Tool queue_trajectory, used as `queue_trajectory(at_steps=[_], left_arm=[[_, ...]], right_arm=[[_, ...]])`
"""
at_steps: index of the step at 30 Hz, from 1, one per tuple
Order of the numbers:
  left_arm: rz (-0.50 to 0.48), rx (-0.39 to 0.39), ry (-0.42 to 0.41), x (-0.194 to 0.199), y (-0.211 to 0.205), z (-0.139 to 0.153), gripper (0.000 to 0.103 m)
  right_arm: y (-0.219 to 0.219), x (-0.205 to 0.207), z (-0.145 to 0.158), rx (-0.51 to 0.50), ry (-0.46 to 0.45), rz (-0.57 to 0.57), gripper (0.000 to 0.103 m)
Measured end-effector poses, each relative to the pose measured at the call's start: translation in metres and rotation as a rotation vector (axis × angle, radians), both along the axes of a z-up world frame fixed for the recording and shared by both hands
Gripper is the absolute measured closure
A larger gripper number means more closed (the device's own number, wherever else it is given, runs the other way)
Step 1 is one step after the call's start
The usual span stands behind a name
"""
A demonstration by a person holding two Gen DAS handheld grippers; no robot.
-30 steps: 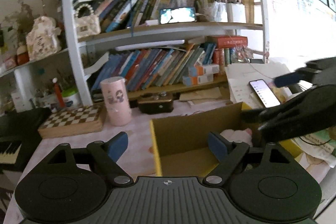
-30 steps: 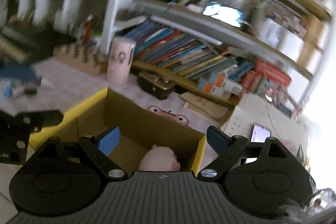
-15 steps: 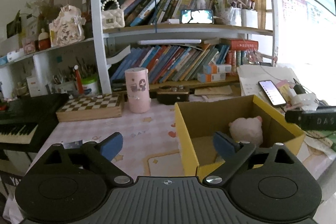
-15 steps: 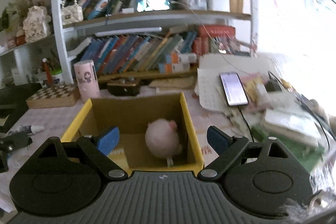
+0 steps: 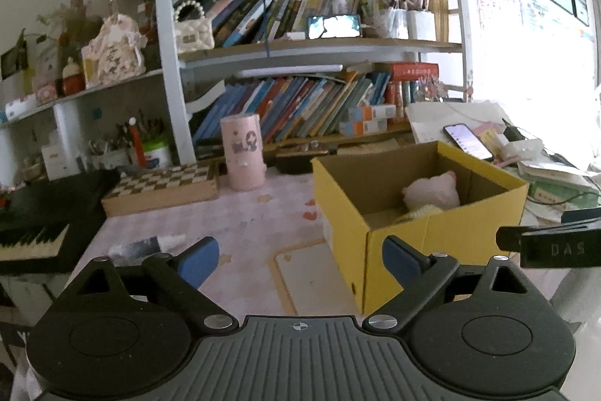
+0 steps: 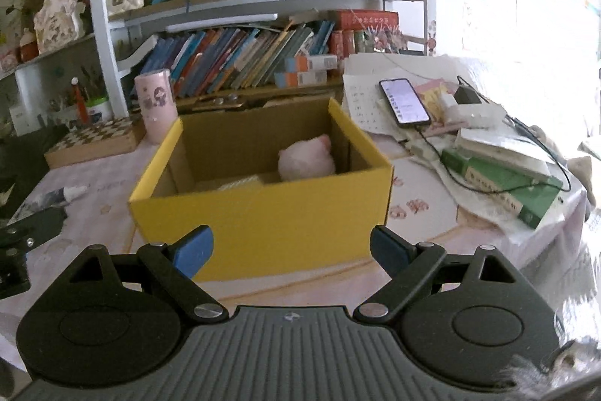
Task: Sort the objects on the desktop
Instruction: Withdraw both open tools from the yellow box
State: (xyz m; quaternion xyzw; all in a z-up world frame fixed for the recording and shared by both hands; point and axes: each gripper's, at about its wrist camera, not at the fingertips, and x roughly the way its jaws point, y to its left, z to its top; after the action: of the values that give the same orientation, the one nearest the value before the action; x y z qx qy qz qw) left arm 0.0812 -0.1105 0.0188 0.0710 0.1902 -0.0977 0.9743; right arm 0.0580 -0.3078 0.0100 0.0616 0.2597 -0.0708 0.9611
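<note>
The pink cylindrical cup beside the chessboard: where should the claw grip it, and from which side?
Probably grip the pink cup across its straight mid-body, coming in level from the open desk side in front. It stands upright, the chessboard box sits close to its left and books crowd behind.

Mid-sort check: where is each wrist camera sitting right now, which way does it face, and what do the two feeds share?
Left wrist: sits behind the open left tongs, facing the bookshelf across the pink tablecloth; yellow box to its right, the right tongs' tip at the right edge.
Right wrist: sits behind the open right tongs, facing the yellow box head-on; the left tongs at the left edge.
Shared: box, pink plush toy inside it, pink cylinder, chessboard, phone.
</note>
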Motion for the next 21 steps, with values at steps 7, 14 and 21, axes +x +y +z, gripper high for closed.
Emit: queue_trajectory(at_steps=[7,14,21], left_arm=[[0.008,0.024,0.027,-0.014,0.016,-0.012,0.007],[0.000,0.055,0.088,-0.025,0.032,-0.025,0.007],[-0.005,0.067,0.166,-0.036,0.052,-0.036,0.007]], right_arm=[[0.033,-0.015,-0.011,-0.030,0.037,0.038,0.013],[0.055,-0.030,-0.028,0.005,0.114,0.044,0.013],[0.077,-0.042,-0.041,0.057,0.182,0.046,0.014]])
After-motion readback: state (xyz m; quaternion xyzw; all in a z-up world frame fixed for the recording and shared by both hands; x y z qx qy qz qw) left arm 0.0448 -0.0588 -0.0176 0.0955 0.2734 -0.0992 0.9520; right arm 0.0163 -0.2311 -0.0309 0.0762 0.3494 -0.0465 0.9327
